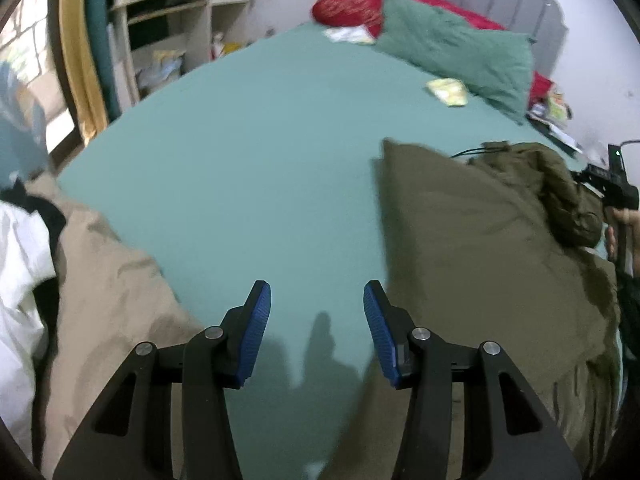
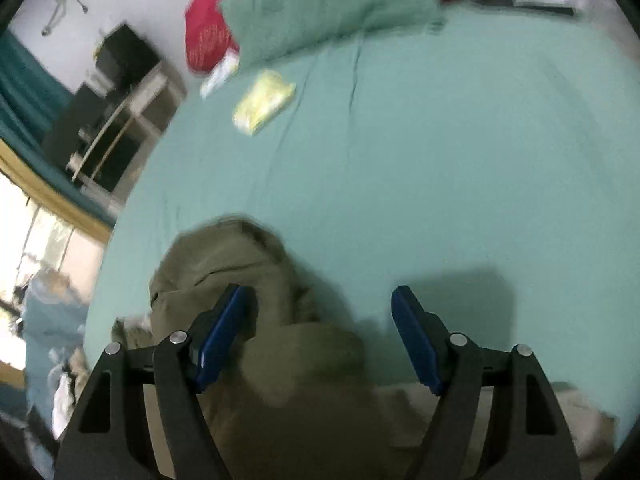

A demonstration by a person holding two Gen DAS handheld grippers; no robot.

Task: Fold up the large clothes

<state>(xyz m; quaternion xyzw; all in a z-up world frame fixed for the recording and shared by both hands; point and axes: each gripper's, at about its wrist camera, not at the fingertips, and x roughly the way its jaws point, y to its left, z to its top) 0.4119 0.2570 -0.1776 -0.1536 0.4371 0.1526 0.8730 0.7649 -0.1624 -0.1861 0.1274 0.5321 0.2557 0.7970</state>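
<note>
An olive-brown garment (image 1: 480, 248) lies on the green bed sheet (image 1: 260, 160), partly folded, with a bunched part at its far right. My left gripper (image 1: 316, 320) is open and empty above the sheet, just left of the garment's edge. My right gripper (image 2: 320, 332) is open and empty, hovering over the bunched end of the same garment (image 2: 248, 280). The right gripper's body also shows in the left wrist view (image 1: 612, 188), held by a hand at the far right.
A beige cloth (image 1: 112, 288) and a white garment (image 1: 20, 280) lie at the left. A green pillow (image 1: 460, 48), red pillow (image 1: 352, 0) and a yellow packet (image 1: 448, 92) lie at the head of the bed. Shelves (image 1: 168, 32) stand beyond the bed's left side.
</note>
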